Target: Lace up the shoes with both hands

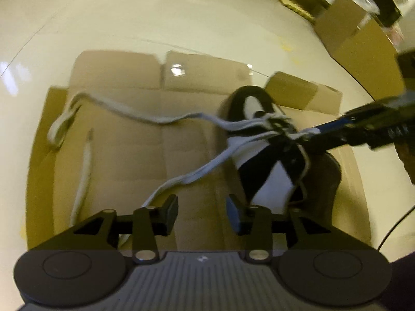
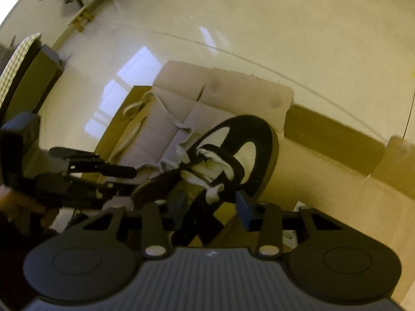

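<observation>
A black and white shoe [image 1: 255,106] [image 2: 259,140] lies on flattened cardboard [image 1: 129,155] [image 2: 233,90] with its white laces loose. One lace [image 1: 145,116] trails far left across the cardboard. Another strand [image 1: 197,173] runs from the eyelets past the outer side of the left finger of my left gripper [image 1: 202,213], which stands open over bare cardboard with nothing between its fingers. My right gripper [image 2: 211,206] [image 1: 311,136] hangs over the shoe's lacing; its jaws stand apart around the tongue and the bunched lace [image 2: 210,163]. Blur hides any contact.
Brown cardboard boxes [image 1: 350,33] stand at the back right, a smaller one [image 1: 298,90] just behind the shoe. Glossy pale floor [image 2: 259,26] surrounds the cardboard. A dark cabinet [image 2: 28,85] stands at the left. A person's hand [image 2: 15,202] holds the left gripper [image 2: 124,186].
</observation>
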### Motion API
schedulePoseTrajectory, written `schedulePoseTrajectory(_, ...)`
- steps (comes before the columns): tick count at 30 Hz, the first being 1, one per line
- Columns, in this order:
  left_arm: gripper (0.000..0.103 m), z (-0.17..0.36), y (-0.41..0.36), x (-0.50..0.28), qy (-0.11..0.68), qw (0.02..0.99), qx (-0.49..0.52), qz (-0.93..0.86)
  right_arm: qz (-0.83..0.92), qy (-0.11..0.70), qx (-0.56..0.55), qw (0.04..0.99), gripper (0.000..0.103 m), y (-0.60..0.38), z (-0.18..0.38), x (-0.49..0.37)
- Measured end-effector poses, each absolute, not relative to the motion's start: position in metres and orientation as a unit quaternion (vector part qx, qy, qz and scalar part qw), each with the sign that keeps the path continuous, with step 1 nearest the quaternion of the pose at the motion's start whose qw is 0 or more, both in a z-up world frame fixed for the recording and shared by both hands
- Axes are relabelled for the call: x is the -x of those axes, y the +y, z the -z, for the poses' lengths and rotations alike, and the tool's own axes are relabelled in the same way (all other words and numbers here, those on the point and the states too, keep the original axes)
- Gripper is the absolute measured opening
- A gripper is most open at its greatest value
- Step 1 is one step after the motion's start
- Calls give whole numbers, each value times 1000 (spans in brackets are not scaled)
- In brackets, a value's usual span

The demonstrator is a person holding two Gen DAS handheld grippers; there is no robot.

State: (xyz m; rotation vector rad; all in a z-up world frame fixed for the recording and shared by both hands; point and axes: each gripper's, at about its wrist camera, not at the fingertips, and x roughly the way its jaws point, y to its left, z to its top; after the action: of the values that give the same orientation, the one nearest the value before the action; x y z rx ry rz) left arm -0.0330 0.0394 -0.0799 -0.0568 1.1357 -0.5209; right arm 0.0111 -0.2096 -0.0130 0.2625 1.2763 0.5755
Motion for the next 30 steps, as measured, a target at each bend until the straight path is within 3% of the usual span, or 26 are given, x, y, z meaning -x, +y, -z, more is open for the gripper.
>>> schedulePoseTrajectory(3, 42, 79, 32, 28, 518, 816, 18, 257, -223, 595, -267, 725, 5, -228, 25, -26)
schedulePoseTrajectory(9, 40, 79, 19, 12, 490, 827, 0, 275, -156, 606, -421, 657, 9, -251, 54, -35)
schedulePoseTrajectory(11, 31, 79, 16, 10, 481, 830, -9, 281, -160, 602, -384, 682, 18, -247, 44, -36)
schedulePoseTrajectory(13, 29, 82, 17, 7, 489, 828, -1, 275, -182, 595, -311, 718, 24, -235, 26, -35)
schedulePoseTrajectory(18, 30, 81, 35, 15, 520, 816, 70, 243, -298, 531, 1, 793, 23, -164, -17, -15)
schedulePoseTrajectory(23, 37, 68, 43, 43, 530, 803, 119, 247, -358, 508, 97, 778, 22, -127, -20, -12)
schedulePoseTrajectory(30, 37, 51, 54, 49, 519, 803, 144, 256, -388, 511, 182, 745, 19, -95, -3, -18)
